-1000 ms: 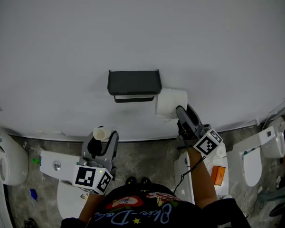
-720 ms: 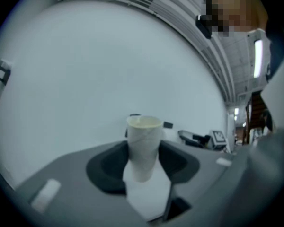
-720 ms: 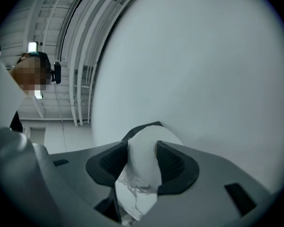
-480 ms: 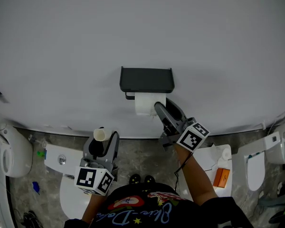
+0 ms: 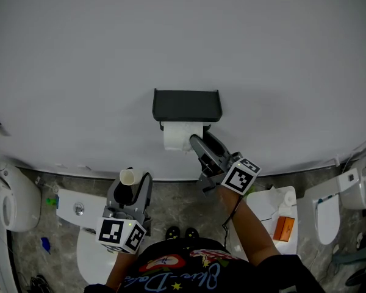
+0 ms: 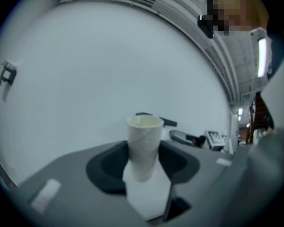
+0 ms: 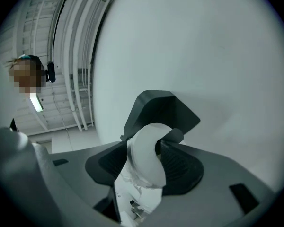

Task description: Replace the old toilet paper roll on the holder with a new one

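Slippage threatens: the right tool (image 5: 195,144) clenches the new roll (image 5: 175,137) at its tips, just beneath the holder (image 5: 186,105); a skewed push could knock it free. The left tool (image 5: 131,185) grips the empty tube (image 5: 127,174).

Beneath the wall holder (image 5: 186,105), new roll (image 5: 174,137), clamped in right claw (image 5: 201,142); lower left, well apart, empty tube (image 5: 127,175) in left claw (image 5: 135,180).

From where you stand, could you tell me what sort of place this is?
Likely a restroom mock-up: several toilets stand close together, and a roll sits at a wall-mounted paper holder.
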`<move>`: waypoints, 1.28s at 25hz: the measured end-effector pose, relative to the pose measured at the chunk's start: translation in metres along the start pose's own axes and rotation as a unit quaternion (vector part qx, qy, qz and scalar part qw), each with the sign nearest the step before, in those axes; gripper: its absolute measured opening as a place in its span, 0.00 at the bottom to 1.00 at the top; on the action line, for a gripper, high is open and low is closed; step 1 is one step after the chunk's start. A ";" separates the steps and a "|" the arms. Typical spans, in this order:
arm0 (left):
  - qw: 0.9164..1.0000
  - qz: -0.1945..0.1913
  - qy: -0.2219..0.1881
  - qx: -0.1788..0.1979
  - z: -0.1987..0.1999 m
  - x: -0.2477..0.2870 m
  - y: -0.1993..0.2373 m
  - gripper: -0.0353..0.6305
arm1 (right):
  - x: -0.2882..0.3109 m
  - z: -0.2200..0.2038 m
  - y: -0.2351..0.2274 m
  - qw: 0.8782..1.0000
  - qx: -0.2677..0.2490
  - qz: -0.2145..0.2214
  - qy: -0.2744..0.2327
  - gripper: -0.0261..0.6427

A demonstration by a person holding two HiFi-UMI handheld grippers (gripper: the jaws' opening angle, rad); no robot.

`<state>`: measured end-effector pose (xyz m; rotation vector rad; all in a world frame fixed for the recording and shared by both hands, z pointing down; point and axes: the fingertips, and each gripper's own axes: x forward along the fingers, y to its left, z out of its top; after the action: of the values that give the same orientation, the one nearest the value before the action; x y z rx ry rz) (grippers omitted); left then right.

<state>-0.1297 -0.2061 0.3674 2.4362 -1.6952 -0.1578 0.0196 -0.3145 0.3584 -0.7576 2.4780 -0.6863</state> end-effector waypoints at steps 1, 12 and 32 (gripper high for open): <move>1.000 0.000 0.001 0.001 -0.001 0.001 0.000 0.35 | -0.003 0.002 -0.001 1.000 -0.005 -0.007 0.001 0.34; 1.000 -0.015 0.005 0.001 -0.005 0.009 -0.006 0.35 | -0.059 0.018 0.029 0.982 -0.171 -0.078 0.018 0.12; 0.999 -0.041 0.014 0.006 -0.013 0.016 -0.030 0.35 | -0.083 0.012 0.050 0.962 -0.246 -0.115 0.037 0.06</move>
<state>-0.0945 -0.2100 0.3741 2.5063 -1.5903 -0.1236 0.0689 -0.2314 0.3437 -1.2332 2.6862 -0.1619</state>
